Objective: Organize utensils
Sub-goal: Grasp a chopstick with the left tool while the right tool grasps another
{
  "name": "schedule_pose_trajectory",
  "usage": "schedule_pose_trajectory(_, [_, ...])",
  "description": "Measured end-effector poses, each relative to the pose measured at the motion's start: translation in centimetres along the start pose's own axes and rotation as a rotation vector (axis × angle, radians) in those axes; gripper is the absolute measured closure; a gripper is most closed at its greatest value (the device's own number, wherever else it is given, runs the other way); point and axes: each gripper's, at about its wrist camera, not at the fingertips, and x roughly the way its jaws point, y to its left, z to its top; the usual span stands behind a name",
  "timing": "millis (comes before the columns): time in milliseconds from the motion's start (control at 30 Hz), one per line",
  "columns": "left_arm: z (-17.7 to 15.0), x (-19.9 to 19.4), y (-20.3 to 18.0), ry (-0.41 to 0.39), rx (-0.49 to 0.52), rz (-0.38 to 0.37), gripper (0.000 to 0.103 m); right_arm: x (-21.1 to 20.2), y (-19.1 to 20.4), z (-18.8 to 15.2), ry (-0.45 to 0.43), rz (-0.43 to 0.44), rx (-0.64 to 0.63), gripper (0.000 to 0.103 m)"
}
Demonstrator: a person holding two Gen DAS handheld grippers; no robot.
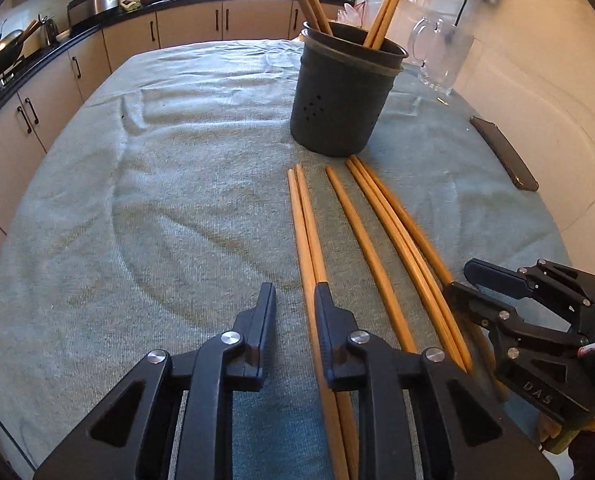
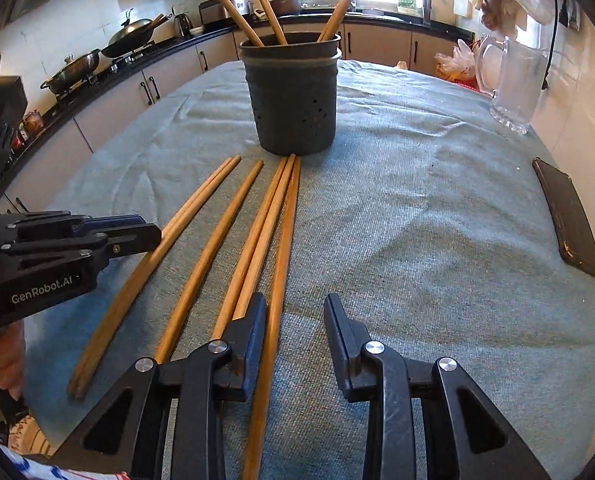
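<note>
Several wooden chopsticks lie side by side on the blue-grey cloth (image 1: 157, 200), pointing at a dark round holder (image 1: 337, 100) (image 2: 293, 104) that has a few chopsticks standing in it. My left gripper (image 1: 295, 300) (image 2: 147, 230) is low over the leftmost pair (image 1: 305, 220) (image 2: 185, 220). Its jaws stand a narrow gap apart, and the pair runs under the right finger (image 1: 327, 320), not pinched. My right gripper (image 2: 295, 312) (image 1: 461, 280) is open over the rightmost group (image 2: 273, 216). One chopstick (image 2: 275, 320) lies between its fingers, beside the left one.
A clear glass mug (image 1: 441, 60) (image 2: 513, 84) stands at the back right, and a dark phone (image 1: 505, 152) (image 2: 569, 220) lies near the table's right edge. A single chopstick (image 2: 217, 232) lies between the two groups. Kitchen counters with woks run along the left.
</note>
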Motion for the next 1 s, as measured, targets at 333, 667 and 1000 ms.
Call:
schedule_pose_trajectory(333, [1.3,1.2,-0.6,0.035,0.001,0.041,0.097,0.3,0.6,0.3,0.005,-0.067,-0.018,0.085])
schedule_pose_trajectory(667, [0.0,-0.3,2.1,0.099,-0.092,0.038,0.097,-1.4,-3.2,-0.9,0.066,-0.081,0.11,0.096])
schedule_pose_trajectory(1000, [-0.1,-0.7,3.9,0.196,-0.118,-0.01,0.097,-3.4,-5.8,-2.2,0.157,-0.088,0.098,0.084])
